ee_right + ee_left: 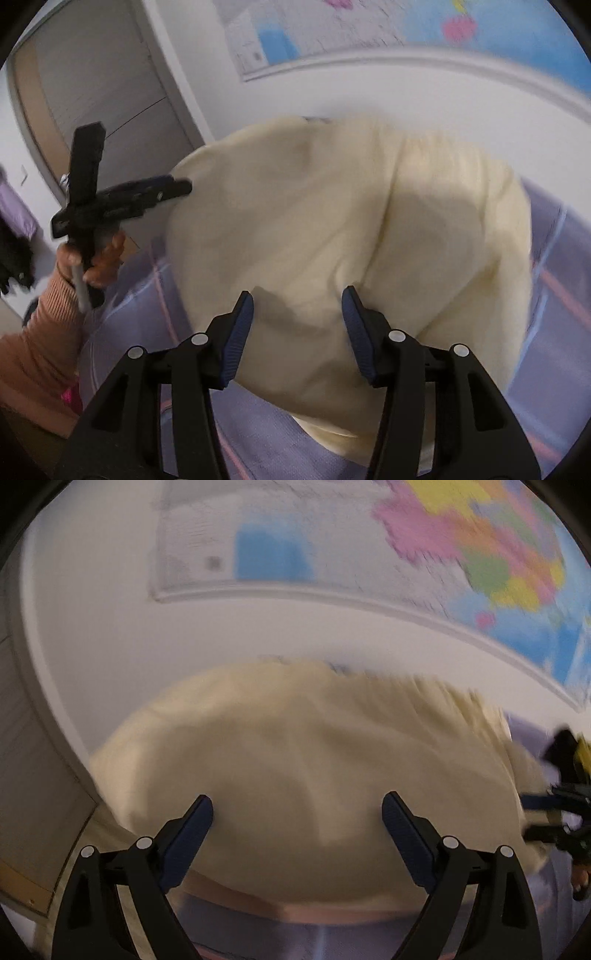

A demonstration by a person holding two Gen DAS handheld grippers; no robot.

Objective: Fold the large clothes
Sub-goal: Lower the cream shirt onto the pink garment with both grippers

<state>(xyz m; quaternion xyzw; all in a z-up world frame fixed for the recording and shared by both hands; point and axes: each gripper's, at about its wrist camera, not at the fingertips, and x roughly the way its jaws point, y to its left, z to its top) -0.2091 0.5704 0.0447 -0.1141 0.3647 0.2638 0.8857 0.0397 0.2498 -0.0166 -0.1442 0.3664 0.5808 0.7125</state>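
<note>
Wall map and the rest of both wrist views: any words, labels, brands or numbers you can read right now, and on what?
No text can be read in either view.
Wall map: print blurred by motion, only coloured regions show.
White legend panel of the map: fine print and a small dark square mark, too small and blurred.
Cream garment: no label or print visible.
Both grippers: no brand marks visible.

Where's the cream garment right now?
The cream garment lies bunched on the purple checked bedcover below the wall map, filling the middle of both wrist views, directly ahead of both grippers.
</note>
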